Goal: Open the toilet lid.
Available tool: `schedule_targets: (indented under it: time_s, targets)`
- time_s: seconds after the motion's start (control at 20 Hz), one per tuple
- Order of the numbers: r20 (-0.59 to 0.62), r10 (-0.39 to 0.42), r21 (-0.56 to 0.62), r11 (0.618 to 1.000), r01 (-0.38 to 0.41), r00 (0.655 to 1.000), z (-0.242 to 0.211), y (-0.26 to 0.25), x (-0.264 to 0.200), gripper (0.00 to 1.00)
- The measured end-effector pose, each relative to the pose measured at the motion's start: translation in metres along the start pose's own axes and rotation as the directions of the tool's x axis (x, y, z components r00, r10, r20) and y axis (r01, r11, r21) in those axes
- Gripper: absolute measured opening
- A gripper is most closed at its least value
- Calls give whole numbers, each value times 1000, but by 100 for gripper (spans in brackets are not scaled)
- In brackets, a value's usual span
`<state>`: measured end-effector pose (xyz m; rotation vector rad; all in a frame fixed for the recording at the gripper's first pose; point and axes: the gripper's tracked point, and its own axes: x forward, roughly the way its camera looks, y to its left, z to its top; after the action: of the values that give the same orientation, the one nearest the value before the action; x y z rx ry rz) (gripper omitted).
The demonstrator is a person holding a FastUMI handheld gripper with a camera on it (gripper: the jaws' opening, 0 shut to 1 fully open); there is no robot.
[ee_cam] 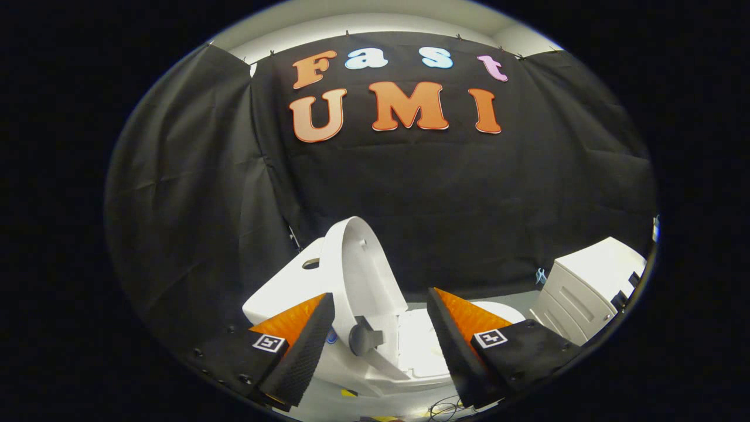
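Black cloth [176,193] drapes the booth on all sides, with a strip of pale wall above it, and we look down on a white toilet set against that backdrop. Working from the left: the tank [281,281] carries a round button recess on its top, and just to its right the toilet lid [363,264] stands raised, close to upright and leaning slightly back toward the tank, its inner face with small bumpers turned to us. A grey hinge piece [363,339] shows at its base, and the seat and bowl [419,346] lie open below it. The gripper [381,310] has its fingers spread wide apart, clamped on nothing; the lid's lower part sits between them, nearer the left finger [304,346] than the right finger [457,346], and we cannot tell whether the left pad touches it. Further right, well apart from the toilet, stands a white cabinet [586,287]; some cable [445,407] lies on the floor below the fingers. We judge the lifting step essentially complete: the lid is up and appears to rest without support. What remains, in our reading, is release and retreat. The next move calls for drawing the fingers straight back without brushing the lid's edge, since a nudge forward from the left finger could tip it down again.
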<state>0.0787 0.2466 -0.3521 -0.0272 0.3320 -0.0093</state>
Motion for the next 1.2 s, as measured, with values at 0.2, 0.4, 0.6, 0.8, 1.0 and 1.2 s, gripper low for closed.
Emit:
schedule_targets:
  time_s: [0.2,0.4,0.6,0.8,1.0,1.2]
  targets:
    - [54,-66,-32,997,68,996,43,-49,-16,100]
    - [101,-157,-25,987,160,982,68,-98,-32,100]
    - [101,-214,9,977,214,972,67,-128,-44,100]
    - [111,-242,26,970,240,964,73,-140,-47,100]
    - [123,-256,23,967,255,959,80,-145,-49,100]
    - [124,-253,27,968,251,960,80,-142,-49,100]
